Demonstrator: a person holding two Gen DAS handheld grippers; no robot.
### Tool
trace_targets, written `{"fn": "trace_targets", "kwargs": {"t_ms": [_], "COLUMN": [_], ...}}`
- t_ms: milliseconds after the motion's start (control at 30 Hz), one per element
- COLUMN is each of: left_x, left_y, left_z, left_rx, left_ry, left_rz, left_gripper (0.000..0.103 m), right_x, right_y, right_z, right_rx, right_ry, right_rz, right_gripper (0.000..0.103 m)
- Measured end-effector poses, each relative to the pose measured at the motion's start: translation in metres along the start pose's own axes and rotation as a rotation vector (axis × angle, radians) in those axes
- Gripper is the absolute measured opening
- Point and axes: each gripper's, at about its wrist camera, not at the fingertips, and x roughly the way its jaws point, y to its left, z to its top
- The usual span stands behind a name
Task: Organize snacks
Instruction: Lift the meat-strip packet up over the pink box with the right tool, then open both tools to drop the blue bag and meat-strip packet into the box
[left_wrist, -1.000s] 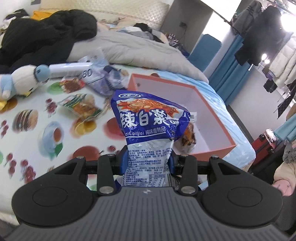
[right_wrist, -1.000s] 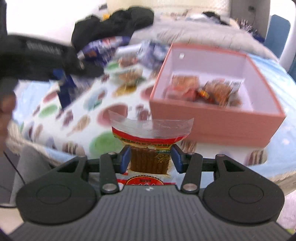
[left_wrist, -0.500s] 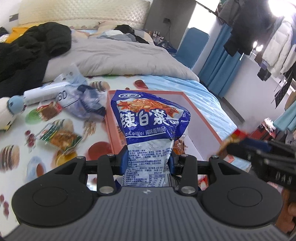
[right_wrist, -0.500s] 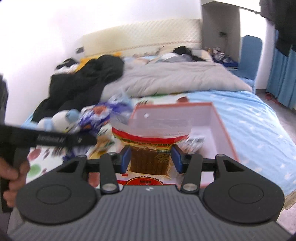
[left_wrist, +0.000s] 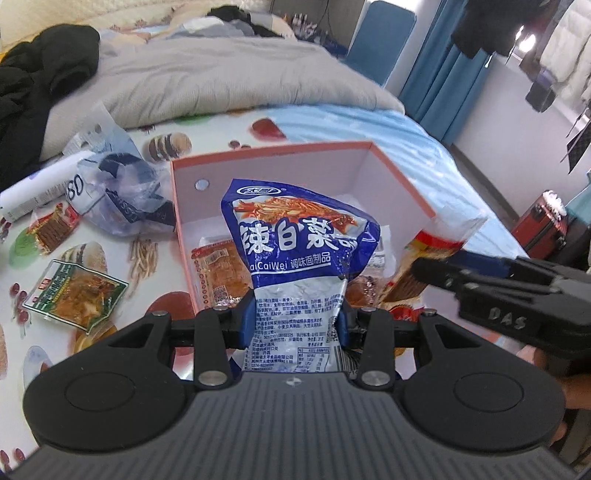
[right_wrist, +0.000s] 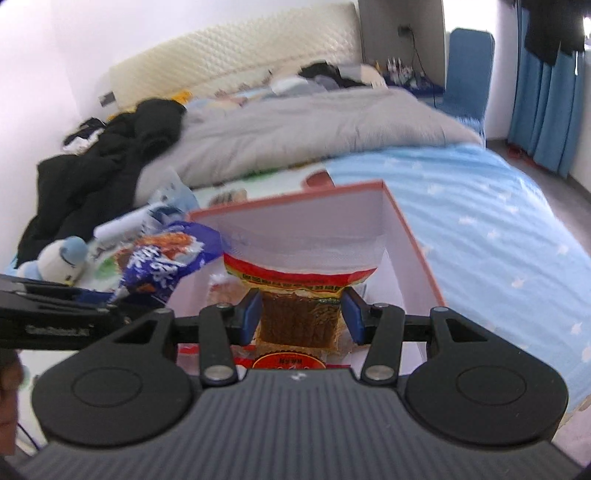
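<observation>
On the bed, a green snack packet (left_wrist: 75, 293) lies at nine o'clock of the left claw (left_wrist: 293, 319), which grips a blue spicy-cabbage snack bag (left_wrist: 299, 251) upright over the near edge of the pink box (left_wrist: 402, 181). At three o'clock, the right claw (right_wrist: 301, 319) is clamped on a red-topped packet of brown snack sticks (right_wrist: 299, 295), also above the box's near edge.

Bed (left_wrist: 424, 147) with a food-print sheet: pink box (left_wrist: 399, 177) mid-frame, green snack packet (left_wrist: 74, 291) lower left, grey duvet (left_wrist: 221, 81) up top.
</observation>
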Motion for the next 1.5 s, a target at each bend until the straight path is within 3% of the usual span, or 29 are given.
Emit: {"fn": "trace_targets", "kwargs": {"t_ms": [233,367,433,500,533,833,1133,1500], "left_x": [0.021,0.016,0.005,-0.007,-0.014,-0.09,-0.17,-0.229], "left_y": [0.0,-0.003,-0.005,-0.006,-0.006,0.0,0.016,0.04], "left_z": [0.004,0.004,0.003,0.003,0.003,-0.024,-0.077,-0.152], "left_rx": [0.003,0.013,0.019,0.025,0.028,0.021,-0.015,-0.085], "left_ry": [0.032,0.025,0.0,-0.023,-0.036,-0.13,-0.211,-0.287], "left_rz": [-0.001,-0.005,-0.006,-0.006,-0.007,0.002,0.019,0.058], "left_gripper": [0.047,0.059,0.062,0.064,0.064,0.064,0.064,0.064], "right_x": [0.033,0.031,0.027,0.024,0.019,-0.032,-0.095,-0.143], "right_y": [-0.008,-0.009,-0.008,-0.008,-0.006,0.015,0.054,0.092], "right_z": [-0.012,-0.013,-0.013,-0.012,-0.013,-0.024,-0.043,-0.091], "right_rx": [0.023,0.022,0.025,0.025,0.024,0.035,0.023,0.001], "right_ry": [0.071,0.073,0.071,0.065,0.057,-0.009,-0.097,-0.18], "right_rz": [-0.009,-0.022,-0.031,-0.043,-0.05,-0.034,0.017,0.089], "right_gripper": [0.051,0.05,0.058,0.088,0.089,0.087,0.087,0.087]}}
